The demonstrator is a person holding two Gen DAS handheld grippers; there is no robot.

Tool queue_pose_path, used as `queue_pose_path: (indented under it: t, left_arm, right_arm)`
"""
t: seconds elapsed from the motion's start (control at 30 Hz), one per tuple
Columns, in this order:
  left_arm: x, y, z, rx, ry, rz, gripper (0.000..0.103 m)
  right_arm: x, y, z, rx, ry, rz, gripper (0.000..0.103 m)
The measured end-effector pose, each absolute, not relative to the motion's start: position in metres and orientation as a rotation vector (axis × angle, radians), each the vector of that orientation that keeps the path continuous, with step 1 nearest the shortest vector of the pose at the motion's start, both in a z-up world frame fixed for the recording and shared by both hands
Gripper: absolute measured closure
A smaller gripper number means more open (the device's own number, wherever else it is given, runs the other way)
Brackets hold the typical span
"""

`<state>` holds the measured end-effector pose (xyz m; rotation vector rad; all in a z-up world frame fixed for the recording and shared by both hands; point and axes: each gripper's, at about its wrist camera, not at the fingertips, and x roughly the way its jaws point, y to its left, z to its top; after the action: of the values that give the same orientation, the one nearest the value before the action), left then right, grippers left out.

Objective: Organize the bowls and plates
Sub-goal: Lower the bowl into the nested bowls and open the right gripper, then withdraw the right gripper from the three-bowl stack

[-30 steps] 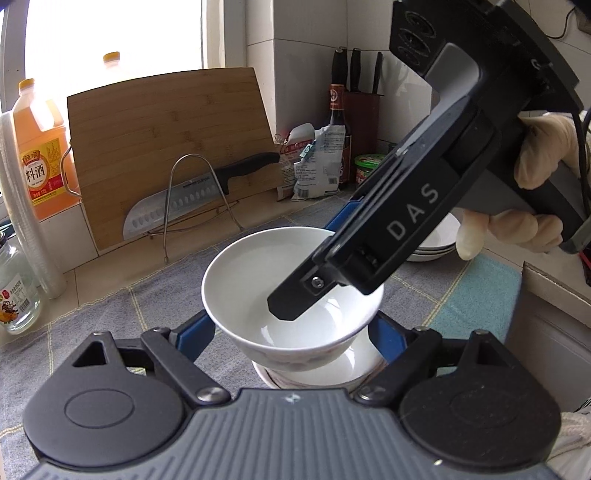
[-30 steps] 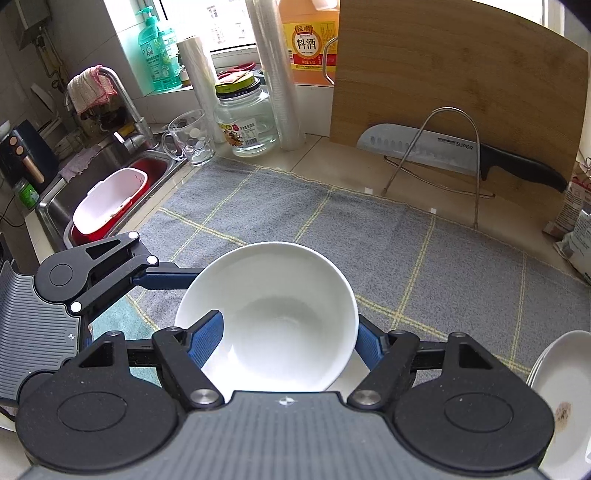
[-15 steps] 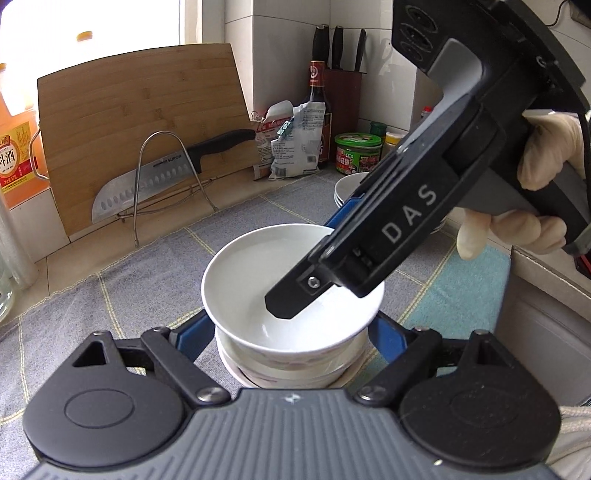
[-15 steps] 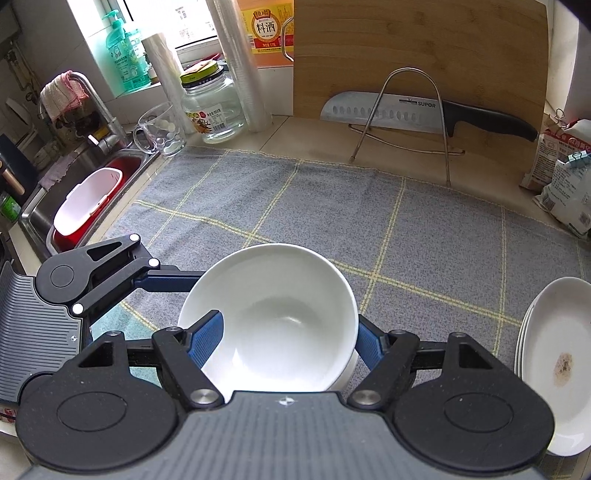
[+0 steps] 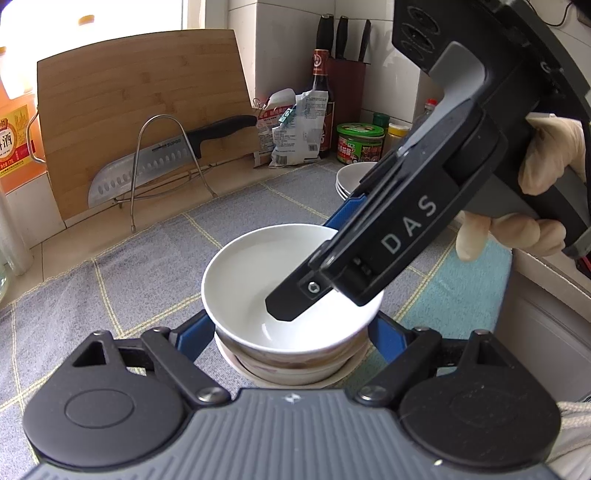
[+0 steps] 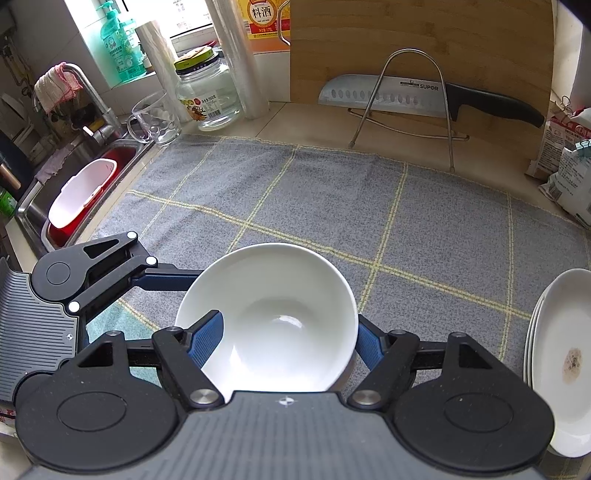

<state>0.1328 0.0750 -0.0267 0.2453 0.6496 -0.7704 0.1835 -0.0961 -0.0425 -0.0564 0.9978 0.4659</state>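
Lowered since a second ago, my white bowl [image 6: 280,317] now nests on the bowl stack [image 5: 295,363]. Right gripper [image 6: 290,338] jaws pinch its rim; left gripper [image 5: 291,332] jaws, spread, flank the stack on the towel-covered tabletop [image 6: 332,199]. Glazed, slippery, breakable: grip the walls.

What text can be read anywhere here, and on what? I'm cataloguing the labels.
"DAS": side of the right gripper.
"SUPOR": blade of the knife on the wire rack.
"料酒": label of the orange bottle by the window.
Glass jar, snack bags, green-lidded jar, dark sauce bottle and soap bottle: print too small or blurred to read.
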Motion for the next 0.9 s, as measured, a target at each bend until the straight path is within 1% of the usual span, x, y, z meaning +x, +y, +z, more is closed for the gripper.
queue_pose_path:
  t: [0.17, 0.3, 0.37, 0.57, 0.73, 0.9]
  left_arm:
    - [0.134, 0.075, -0.027, 0.249, 0.648, -0.771, 0.014]
    - [0.133, 0.075, -0.029, 0.253, 0.650, -0.777, 0.011]
    - [0.132, 0.076, -0.029, 0.250, 0.647, -0.783, 0.011]
    - [0.128, 0.084, -0.030, 0.244, 0.652, -0.783, 0.011]
    - [0.125, 0.090, -0.030, 0.247, 0.652, -0.794, 0.011]
    - [0.126, 0.094, -0.032, 0.260, 0.667, -0.814, 0.011]
  right_arm:
    - [0.184, -0.095, -0.044, -0.066, 0.998, 0.463, 0.023]
    - [0.183, -0.095, -0.044, -0.070, 0.994, 0.463, 0.022]
    - [0.183, -0.094, -0.044, -0.070, 0.992, 0.460, 0.013]
    - [0.176, -0.091, -0.042, -0.086, 0.960, 0.463, 0.006]
    - [0.170, -0.091, -0.039, -0.086, 0.934, 0.455, 0.002]
    - [0.165, -0.091, -0.038, -0.076, 0.920, 0.446, 0.001]
